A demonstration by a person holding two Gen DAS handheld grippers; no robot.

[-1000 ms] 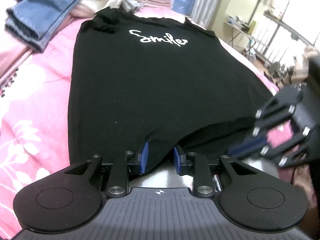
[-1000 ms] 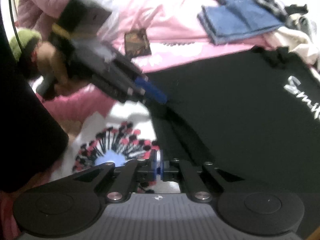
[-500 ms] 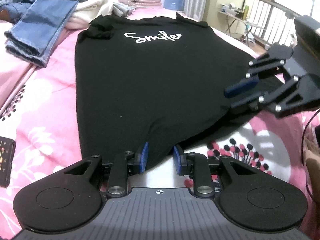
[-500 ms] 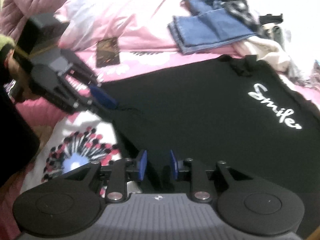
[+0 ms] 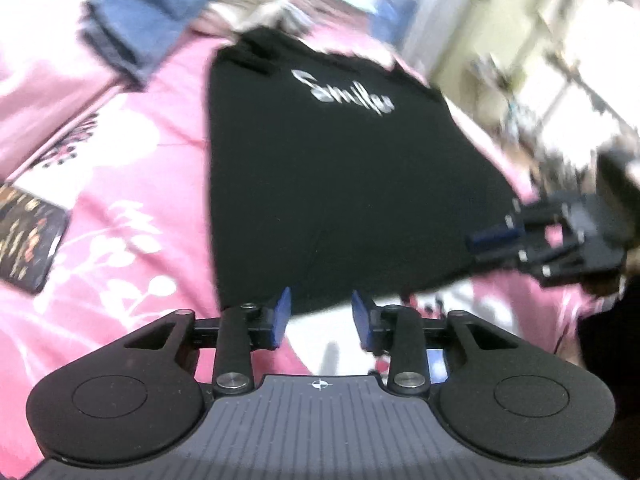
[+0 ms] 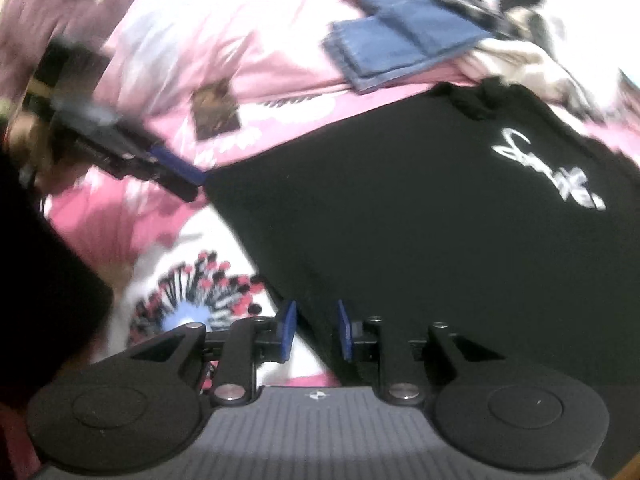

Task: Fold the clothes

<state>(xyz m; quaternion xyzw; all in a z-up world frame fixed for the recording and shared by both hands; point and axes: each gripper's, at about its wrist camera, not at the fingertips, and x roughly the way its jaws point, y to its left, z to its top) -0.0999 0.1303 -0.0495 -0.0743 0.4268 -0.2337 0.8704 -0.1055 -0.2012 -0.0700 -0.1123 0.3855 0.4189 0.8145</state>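
A black T-shirt [image 5: 340,184] with white "Smile" lettering lies flat on the pink floral bed, its hem toward me; it also shows in the right wrist view [image 6: 440,220]. My left gripper [image 5: 320,314] is open and empty just short of the hem's left part. My right gripper [image 6: 314,330] is open, its jaws on either side of the hem edge near the right corner, not closed on it. Each gripper shows in the other's view, the right one [image 5: 496,236] and the left one [image 6: 176,168], at the shirt's bottom corners.
Folded blue jeans [image 5: 140,28] and a heap of light clothes [image 6: 520,52] lie at the bed's far end. A dark patterned phone or booklet [image 5: 28,240] lies on the pink floral sheet [image 5: 120,208] left of the shirt. Room clutter and railings stand beyond the right side.
The right gripper went from shut to open one second ago and stays open. Both grippers have shifted a little back from the hem. The shirt lies still and flatter at the hem.
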